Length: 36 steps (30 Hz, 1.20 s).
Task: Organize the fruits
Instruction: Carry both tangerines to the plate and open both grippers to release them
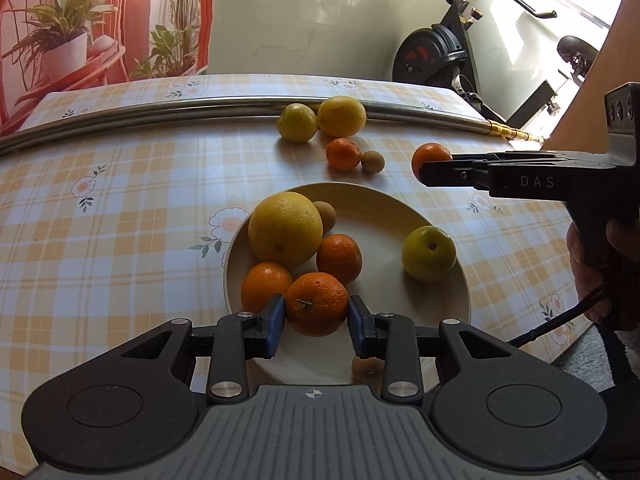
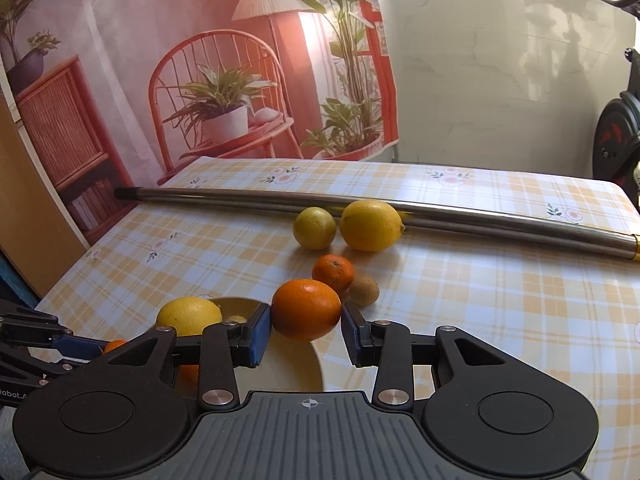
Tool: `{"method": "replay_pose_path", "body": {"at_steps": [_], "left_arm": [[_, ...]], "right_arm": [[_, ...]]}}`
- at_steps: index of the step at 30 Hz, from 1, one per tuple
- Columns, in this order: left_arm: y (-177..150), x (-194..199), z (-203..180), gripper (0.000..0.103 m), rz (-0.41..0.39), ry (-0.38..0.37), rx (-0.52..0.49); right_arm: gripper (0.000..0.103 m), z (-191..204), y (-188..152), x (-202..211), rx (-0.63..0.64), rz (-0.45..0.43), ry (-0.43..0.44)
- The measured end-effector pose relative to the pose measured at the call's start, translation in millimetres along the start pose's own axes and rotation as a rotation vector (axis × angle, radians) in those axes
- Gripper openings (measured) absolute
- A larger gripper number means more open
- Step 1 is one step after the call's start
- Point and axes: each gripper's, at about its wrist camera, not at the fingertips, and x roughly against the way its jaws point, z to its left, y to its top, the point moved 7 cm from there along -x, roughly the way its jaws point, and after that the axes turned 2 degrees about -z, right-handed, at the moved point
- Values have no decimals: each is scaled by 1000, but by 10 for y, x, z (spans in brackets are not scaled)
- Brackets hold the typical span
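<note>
1. Your left gripper (image 1: pixel 316 322) has its blue pads on either side of a stemmed orange mandarin (image 1: pixel 317 303), apparently clamped on it, low over the near part of the round cream plate (image 1: pixel 440 300). Whether the fruit already rests on the plate I cannot tell. Let go too high and it could roll into its neighbours.
2. That mandarin sits close against a second small orange (image 1: pixel 264 285) and a third (image 1: pixel 339 258), with the large yellow grapefruit (image 1: pixel 285 229) and a small brown kiwi (image 1: pixel 325 214) behind. Spreading the jaws here risks the left pad nudging the neighbouring orange, which lies near the plate's rim.
3. The pale green round fruit (image 1: pixel 429 253) lies alone at the plate's right side; a bump could send it rolling.
4. Your right gripper (image 2: pixel 306 330) carries a smooth round orange (image 2: pixel 306 309) above the plate's far edge, seemingly squeezed on it. The grip looks to sit at the pad tips, so a tilt might slip it out onto the checked yellow tablecloth (image 2: pixel 500 300).
5. Both tools are converging on one plate; watch that they do not collide.
6. Still on the cloth: another mandarin (image 2: pixel 333 273), a second kiwi (image 2: pixel 364 290), a greenish-yellow lemon (image 2: pixel 314 227) and a bigger yellow lemon (image 2: pixel 371 225) against the long steel pole (image 2: pixel 240 200). A dropped fruit could scatter these.
</note>
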Motion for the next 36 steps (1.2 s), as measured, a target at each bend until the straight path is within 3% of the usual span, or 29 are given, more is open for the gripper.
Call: {"method": "replay_pose_path", "body": {"at_steps": [19, 36], "left_arm": [[-129, -151, 66, 36, 52, 74, -36], [-137, -218, 91, 37, 51, 65, -28]], "right_arm": [[35, 163, -108, -291, 66, 120, 63], [35, 207, -110, -482, 69, 176, 70]]}}
